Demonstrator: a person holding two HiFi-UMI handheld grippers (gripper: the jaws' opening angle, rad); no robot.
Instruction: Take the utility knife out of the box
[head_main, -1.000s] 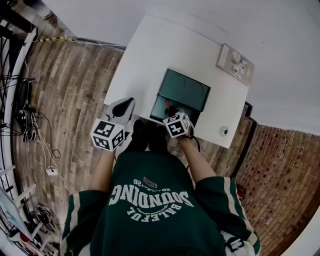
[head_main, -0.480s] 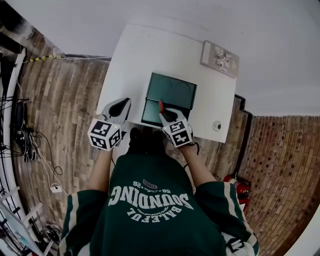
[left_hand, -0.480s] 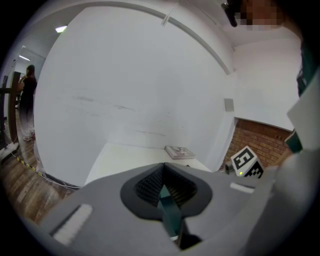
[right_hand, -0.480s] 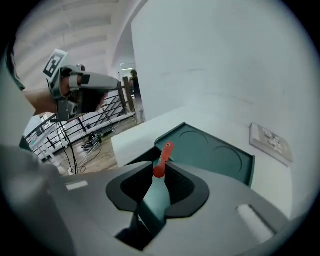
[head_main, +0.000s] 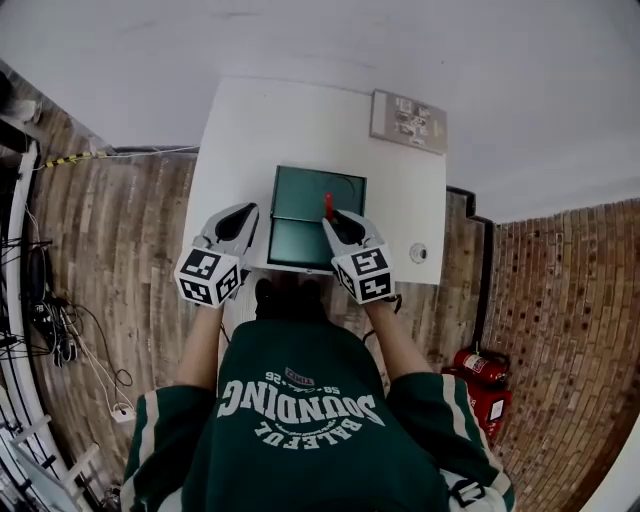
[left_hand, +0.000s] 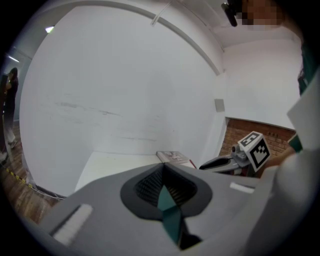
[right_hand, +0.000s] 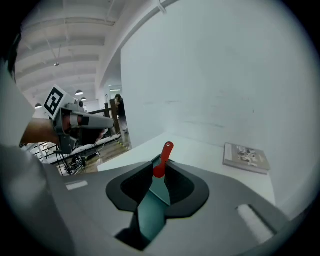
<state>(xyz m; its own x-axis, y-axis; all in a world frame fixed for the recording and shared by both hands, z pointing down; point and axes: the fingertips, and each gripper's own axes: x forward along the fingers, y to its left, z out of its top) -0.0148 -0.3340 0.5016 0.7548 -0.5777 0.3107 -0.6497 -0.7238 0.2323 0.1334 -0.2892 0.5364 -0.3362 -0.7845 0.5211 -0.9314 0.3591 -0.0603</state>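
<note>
An open dark green box (head_main: 300, 243) sits near the front edge of the white table (head_main: 240, 130), its lid (head_main: 318, 191) laid back. My right gripper (head_main: 333, 218) hangs over the box's right side, shut on the red utility knife (head_main: 328, 204). In the right gripper view the knife (right_hand: 162, 159) sticks up and forward from between the jaws of the right gripper (right_hand: 158, 170), with the green box showing below. My left gripper (head_main: 244, 213) hovers just left of the box. In its own view the left gripper (left_hand: 162, 167) has its jaws together, holding nothing.
A thin book (head_main: 408, 120) lies at the table's far right corner, also visible as the book (right_hand: 246, 157). A small round object (head_main: 418, 252) rests near the front right edge. A fire extinguisher (head_main: 480, 368) stands on the brick floor at right; cables (head_main: 50, 330) lie at left.
My right gripper has come up out of the box with the red knife in it. The left gripper has stayed beside the box's left side.
</note>
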